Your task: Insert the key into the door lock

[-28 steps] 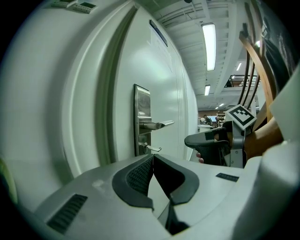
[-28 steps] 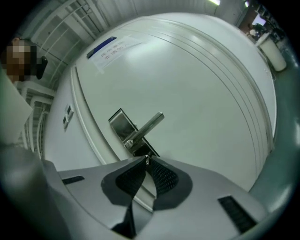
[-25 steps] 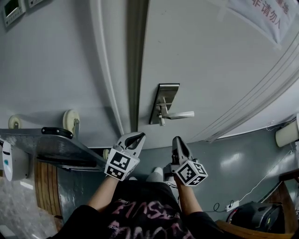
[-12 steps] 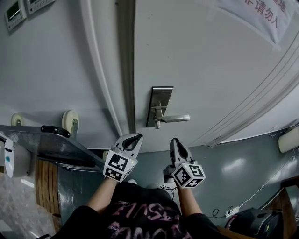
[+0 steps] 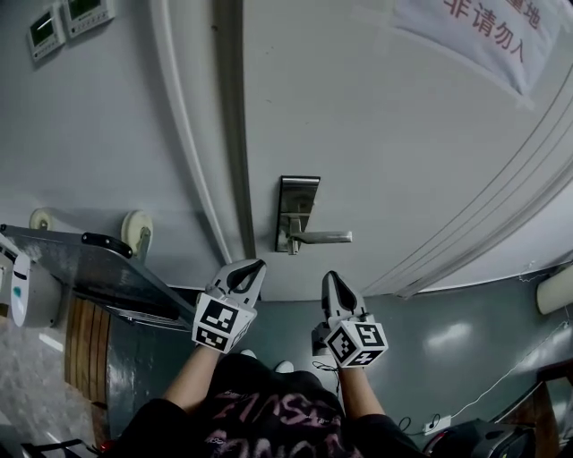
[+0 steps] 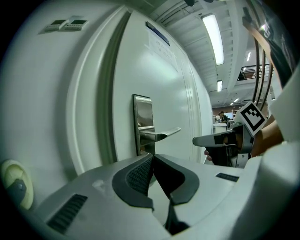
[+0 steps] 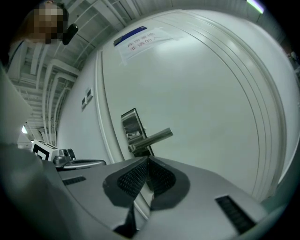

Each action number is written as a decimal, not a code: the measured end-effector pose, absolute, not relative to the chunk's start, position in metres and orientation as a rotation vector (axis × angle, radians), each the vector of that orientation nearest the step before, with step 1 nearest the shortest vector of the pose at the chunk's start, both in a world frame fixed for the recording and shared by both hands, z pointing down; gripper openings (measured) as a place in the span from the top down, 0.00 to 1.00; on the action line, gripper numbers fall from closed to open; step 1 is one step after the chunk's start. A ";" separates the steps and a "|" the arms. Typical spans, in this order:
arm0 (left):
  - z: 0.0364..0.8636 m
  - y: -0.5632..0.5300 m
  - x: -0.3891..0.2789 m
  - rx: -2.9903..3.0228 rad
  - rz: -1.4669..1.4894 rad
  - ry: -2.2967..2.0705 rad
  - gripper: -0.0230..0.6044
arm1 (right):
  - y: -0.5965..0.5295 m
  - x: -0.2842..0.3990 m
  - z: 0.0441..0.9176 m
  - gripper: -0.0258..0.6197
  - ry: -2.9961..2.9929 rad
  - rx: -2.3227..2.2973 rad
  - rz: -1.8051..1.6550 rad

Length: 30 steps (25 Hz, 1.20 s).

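Left gripper (image 5: 254, 266), right gripper (image 5: 329, 276) closed below lock (image 5: 296, 199)

My left gripper (image 6: 152, 160), fingers (image 6: 138, 176) tip to tip, nothing between, door handle (image 6: 159, 135) just ahead, right gripper (image 6: 197, 140) alongside

A pale grey wall (image 5: 89, 134) carries two small control panels (image 5: 67, 20) up high. The glossy grey-blue floor (image 5: 448, 335) reflects light. A metal trolley (image 5: 98, 268) stands at the left. Strip lights (image 6: 213, 33) line the ceiling.
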<state>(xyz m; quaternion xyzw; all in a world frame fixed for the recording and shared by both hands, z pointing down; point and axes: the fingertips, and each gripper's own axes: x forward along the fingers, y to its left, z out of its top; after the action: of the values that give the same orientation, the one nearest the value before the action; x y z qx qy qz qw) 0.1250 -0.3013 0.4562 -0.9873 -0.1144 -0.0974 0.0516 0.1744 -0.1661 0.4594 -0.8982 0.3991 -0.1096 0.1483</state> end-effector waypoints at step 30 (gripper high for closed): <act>0.439 -0.300 0.103 -2.989 -0.211 -0.154 0.94 | -0.146 0.171 0.445 0.86 1.199 -2.608 -0.215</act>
<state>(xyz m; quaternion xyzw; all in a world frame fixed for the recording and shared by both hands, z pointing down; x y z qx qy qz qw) 0.1030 -0.3003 0.4394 -0.9937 -0.0512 -0.0702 0.0705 0.1709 -0.1460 0.4452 -0.8982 0.4128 -0.0740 0.1313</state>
